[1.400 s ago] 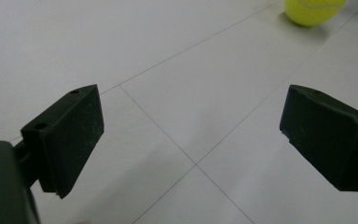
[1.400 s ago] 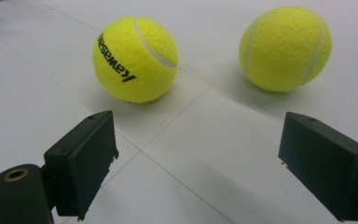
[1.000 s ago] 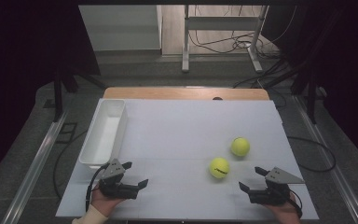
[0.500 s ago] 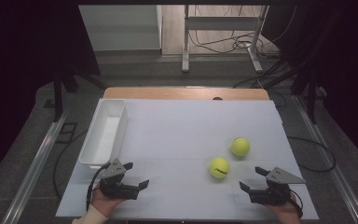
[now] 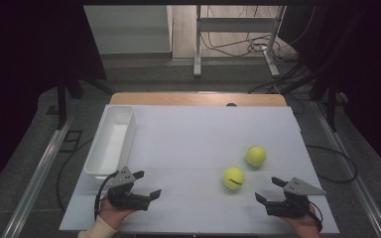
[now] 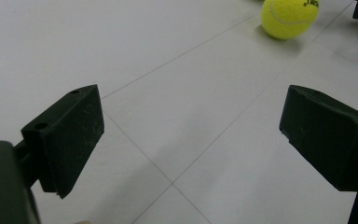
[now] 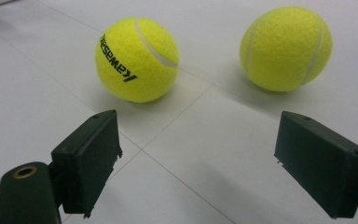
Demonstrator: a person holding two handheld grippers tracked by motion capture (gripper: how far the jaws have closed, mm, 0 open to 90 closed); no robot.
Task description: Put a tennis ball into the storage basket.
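At the left of the high view a white bin (image 5: 110,145) lies lengthwise along the left edge of the table (image 5: 198,134), empty as far as can be seen. Just below it, at the lower left of the frame, the left tongs (image 5: 146,185) rest low over the surface with jaws spread wide and nothing between them. Toward the lower middle sits the nearer tennis ball (image 5: 233,178), and up and to its right the second tennis ball (image 5: 255,155), the two near each other but apart. At the lower right the right tongs (image 5: 269,190) are likewise spread and empty, aimed toward the balls; in the right gripper view the lettered ball (image 7: 137,59) lies ahead of the left jaw and the other ball (image 7: 286,48) ahead of the right jaw. The step in hand looks like a reach for the nearer ball: it would go best to centre the jaws on one ball alone, come in low and straight, and close across its widest part, since a nudge off-centre would likely set it rolling. The surface is smooth white board with thin seams; beyond it a dark room with floor cables and a metal stand.
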